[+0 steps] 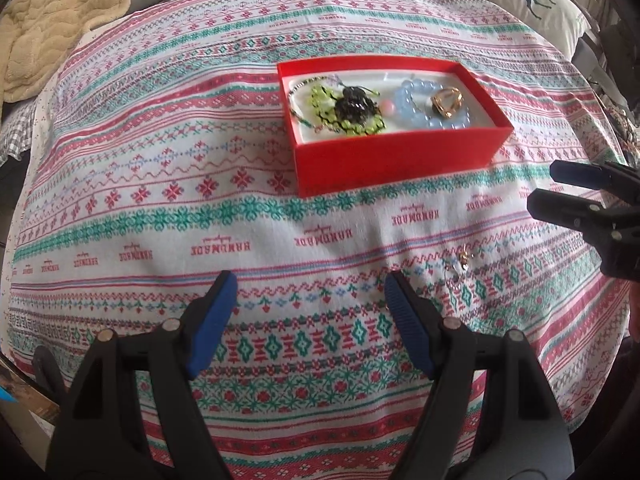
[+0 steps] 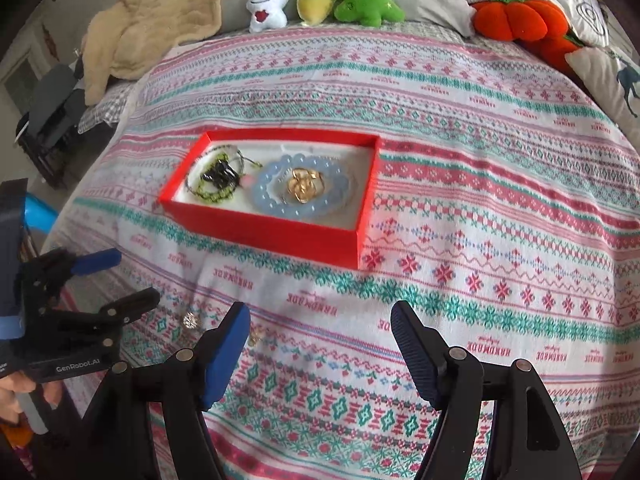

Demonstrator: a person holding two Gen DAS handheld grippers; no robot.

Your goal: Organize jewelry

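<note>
While the left gripper (image 1: 310, 284) hangs wide-jawed and empty over the patterned cloth (image 1: 160, 208), the red box (image 1: 396, 158) of jewelry sits farther off, a small earring (image 1: 464, 258) near right. From the right wrist, the right gripper (image 2: 320, 320) gapes empty too; the box lies far left.

Left gripper (image 1: 310, 280): tilted down, its two black arms spread, the blue pads wide apart with nothing between them.
Right gripper (image 2: 320, 312): tilted down the same way, gaping too, nothing between its pads.
Side by side: both sit at the near side, close together, not touching.
Hand (image 2: 18, 394): fingers wrapped around the left gripper's handle.
</note>
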